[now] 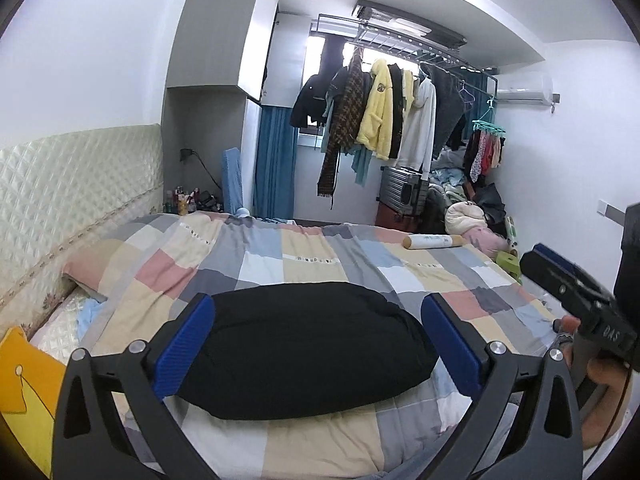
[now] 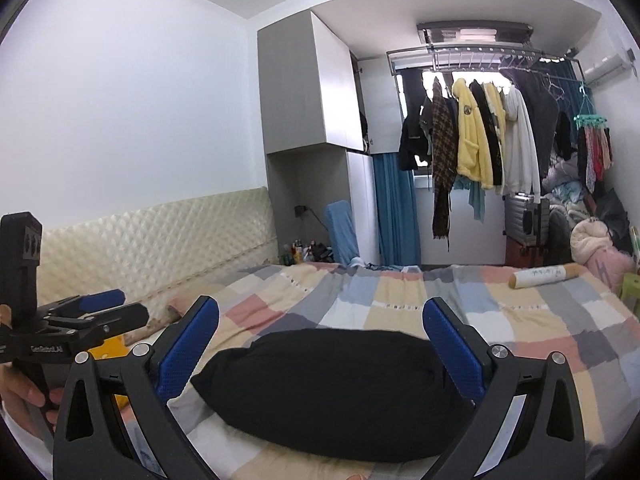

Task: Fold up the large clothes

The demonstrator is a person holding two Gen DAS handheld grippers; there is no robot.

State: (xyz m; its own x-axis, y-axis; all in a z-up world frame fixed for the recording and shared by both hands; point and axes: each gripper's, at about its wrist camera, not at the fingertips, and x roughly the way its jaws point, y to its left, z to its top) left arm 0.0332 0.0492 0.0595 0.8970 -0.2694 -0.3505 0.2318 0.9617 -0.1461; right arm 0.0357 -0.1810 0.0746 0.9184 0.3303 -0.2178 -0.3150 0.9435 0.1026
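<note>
A black garment lies folded into a flat oblong bundle on the checked bedspread, near the bed's front edge. My left gripper hangs above and in front of it, jaws wide open, nothing between the blue pads. My right gripper is likewise open and empty over the same black garment. In the left wrist view the right gripper shows at the right edge, held by a hand. The left gripper appears at the left of the right wrist view.
A rolled paper tube lies on the far right of the bed. A quilted headboard runs along the left. Coats hang on a rack by the window, above suitcases and piled clothes. A yellow item sits at the left.
</note>
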